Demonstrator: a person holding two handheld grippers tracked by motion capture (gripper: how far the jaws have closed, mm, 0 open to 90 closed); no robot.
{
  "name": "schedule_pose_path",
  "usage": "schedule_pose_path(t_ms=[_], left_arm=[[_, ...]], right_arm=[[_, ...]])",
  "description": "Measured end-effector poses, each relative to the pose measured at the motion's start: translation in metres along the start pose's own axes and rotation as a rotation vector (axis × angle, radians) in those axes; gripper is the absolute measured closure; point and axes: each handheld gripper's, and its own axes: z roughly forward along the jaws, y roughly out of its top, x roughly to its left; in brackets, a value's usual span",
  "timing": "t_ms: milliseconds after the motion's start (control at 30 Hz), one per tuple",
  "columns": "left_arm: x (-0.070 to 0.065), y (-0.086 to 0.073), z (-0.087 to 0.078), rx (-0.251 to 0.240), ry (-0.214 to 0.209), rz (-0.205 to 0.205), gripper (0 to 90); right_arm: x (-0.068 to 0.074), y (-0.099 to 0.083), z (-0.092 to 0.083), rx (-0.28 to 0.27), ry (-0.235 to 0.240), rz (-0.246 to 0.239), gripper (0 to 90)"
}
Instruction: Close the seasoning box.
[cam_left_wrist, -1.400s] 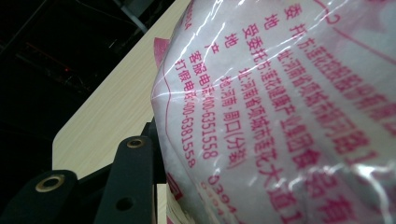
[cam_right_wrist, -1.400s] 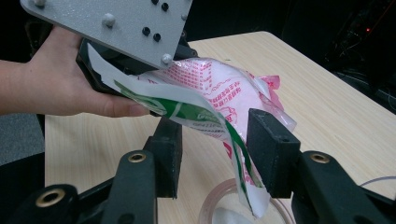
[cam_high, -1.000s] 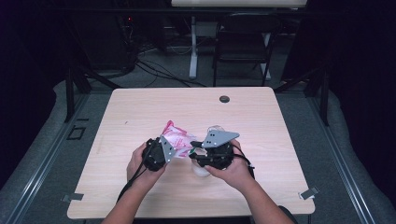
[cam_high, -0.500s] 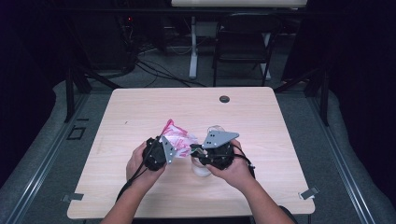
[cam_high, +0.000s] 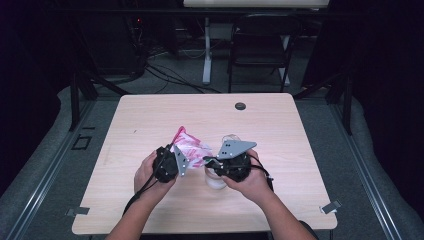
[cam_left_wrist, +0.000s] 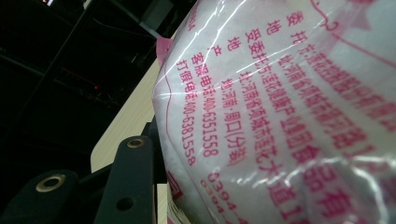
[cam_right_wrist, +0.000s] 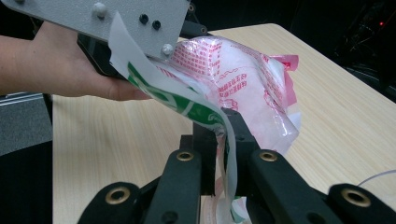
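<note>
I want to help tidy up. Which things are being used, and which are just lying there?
In use:
pink bag
left gripper, holding the bag
right gripper, jaws just closing on the bag's white-green flap

Lying about:
clear cup
black disc
chair

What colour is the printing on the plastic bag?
Pink-red characters on the clear plastic bag, best seen in the left gripper view.

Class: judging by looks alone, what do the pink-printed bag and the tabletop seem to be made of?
Pink-printed bag: thin, glossy, see-through plastic film, by its crinkles and bright glare streaks. Tabletop: pale wood-grain board, matte; probably laminate rather than solid wood, though the look leaves that open.
</note>
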Motion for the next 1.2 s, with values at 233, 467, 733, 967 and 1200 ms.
schedule_pose_path(t_ms=[233, 467, 733, 967, 1200], left_arm=[[-0.0002, 0.0012, -0.001, 0.002, 0.014, 0.027, 59.9], [-0.001, 0.0035, -0.0011, -0.015, 0.035, 0.041, 60.0], [0.0023, 0.0063, -0.0045, 0.017, 0.055, 0.114, 60.1], [0.0021, 0.0078, -0.0051, 0.004, 0.068, 0.125, 60.4], [0.0024, 0.0095, -0.0064, 0.018, 0.08, 0.164, 60.5]], right_arm=[[-0.0008, -0.0009, -0.0005, 0.003, -0.001, 0.005, 86.2], [-0.0008, -0.0023, -0.0019, -0.002, -0.004, 0.012, 86.2], [-0.0002, -0.004, -0.0026, 0.002, -0.015, 0.016, 86.4], [0.0004, -0.0051, -0.0036, 0.006, -0.018, 0.014, 86.5], [0.0004, -0.0063, -0.0045, 0.007, -0.023, 0.018, 86.7]])
